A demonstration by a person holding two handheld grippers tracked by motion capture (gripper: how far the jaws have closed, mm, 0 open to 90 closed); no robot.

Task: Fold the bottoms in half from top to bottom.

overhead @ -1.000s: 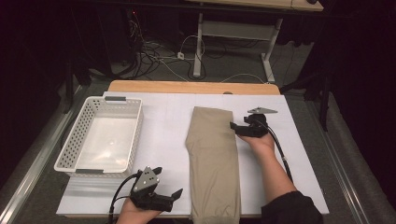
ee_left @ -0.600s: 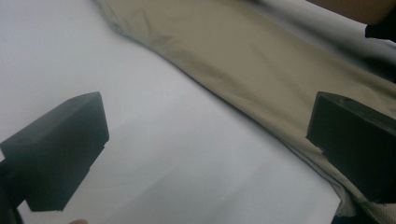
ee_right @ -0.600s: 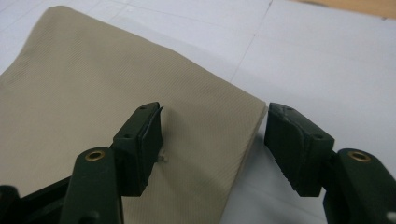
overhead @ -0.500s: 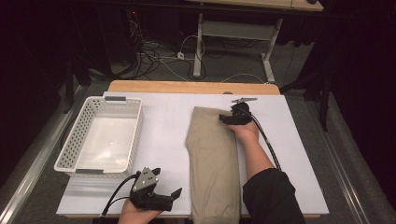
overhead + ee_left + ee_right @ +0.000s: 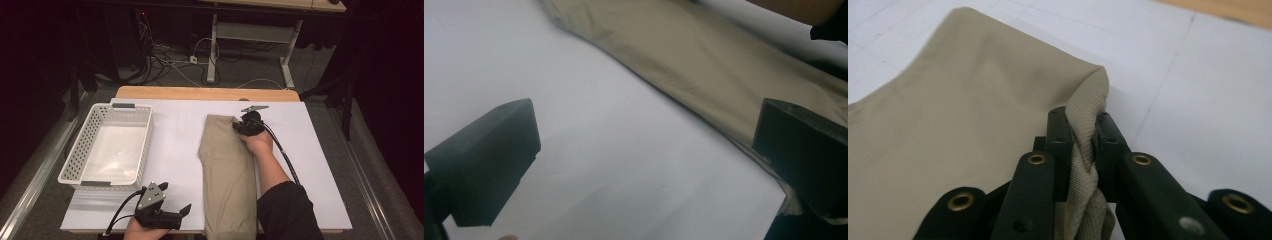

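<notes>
The folded khaki trousers (image 5: 229,170) lie lengthwise on the white table (image 5: 175,135) — the right gripper (image 5: 1082,131) clenches their far right corner, while the left gripper (image 5: 186,210) waits with jaws spread wide, just beside the near end.

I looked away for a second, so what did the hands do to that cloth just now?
The right gripper slid from the cloth's right side up to its far right corner and is now shut on that edge. The left gripper stayed open near the table's front edge; cloth and basket didn't move.
</notes>
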